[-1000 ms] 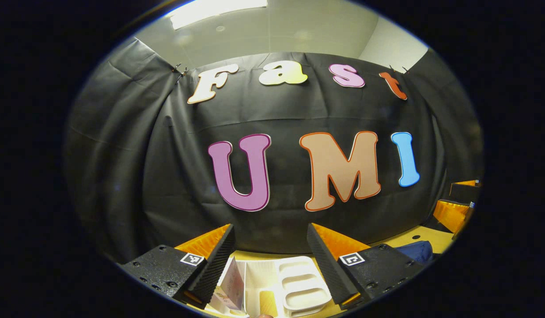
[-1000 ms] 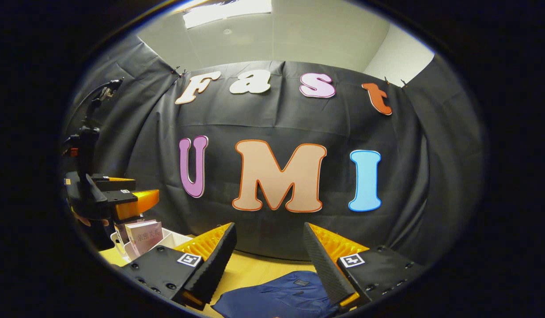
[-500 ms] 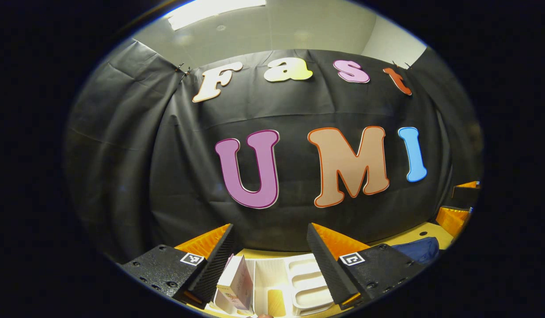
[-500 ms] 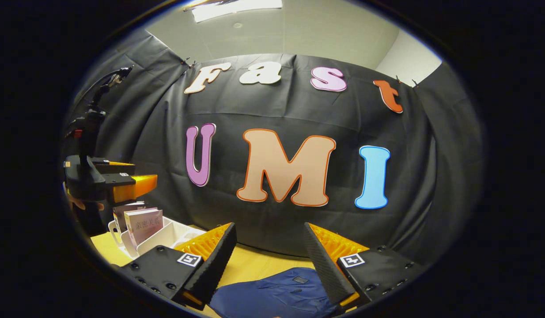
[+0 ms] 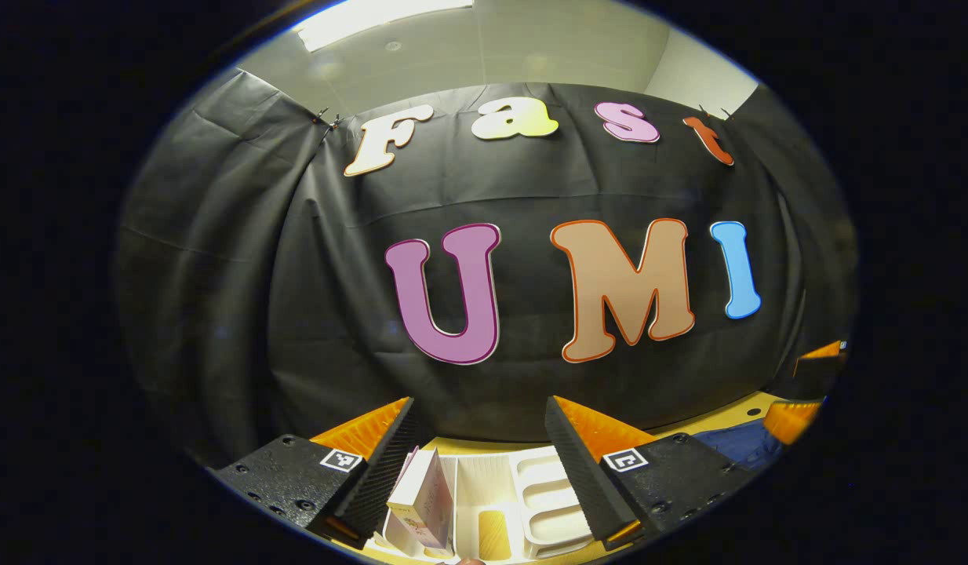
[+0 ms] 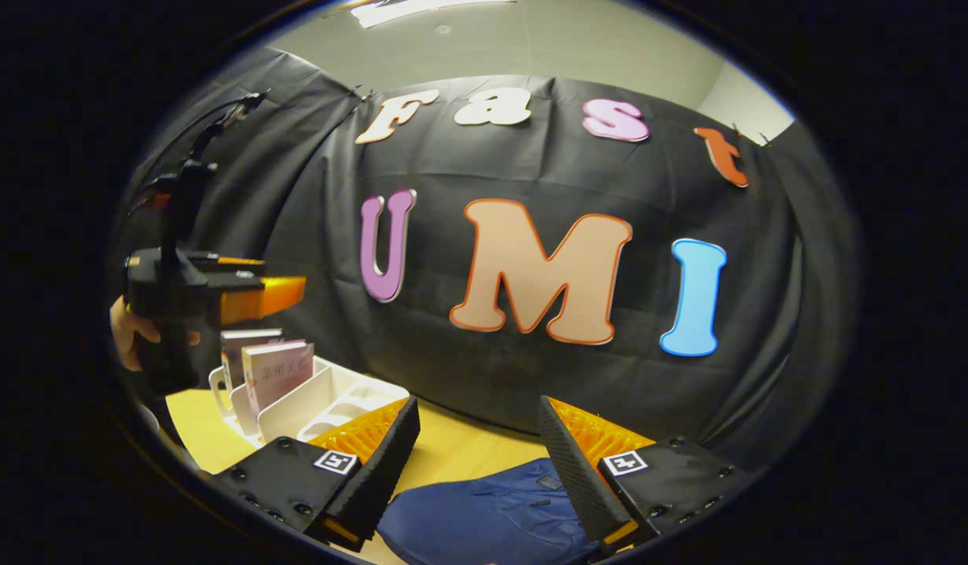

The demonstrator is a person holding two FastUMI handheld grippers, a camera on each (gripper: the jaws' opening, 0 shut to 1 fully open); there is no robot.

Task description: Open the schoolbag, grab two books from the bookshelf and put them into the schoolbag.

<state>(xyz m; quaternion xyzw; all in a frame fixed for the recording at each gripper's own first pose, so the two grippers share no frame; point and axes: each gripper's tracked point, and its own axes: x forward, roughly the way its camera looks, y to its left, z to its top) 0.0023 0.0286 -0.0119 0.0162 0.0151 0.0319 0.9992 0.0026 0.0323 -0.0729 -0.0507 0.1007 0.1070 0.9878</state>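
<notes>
Navy schoolbag lies unopened beneath our open right tool; books stand in the white bookshelf left of it, under our open left tool. Next: unzip.

Navy blue schoolbag, white bookshelf, pale pink books, yellow wood table, black wall cloth.
</notes>
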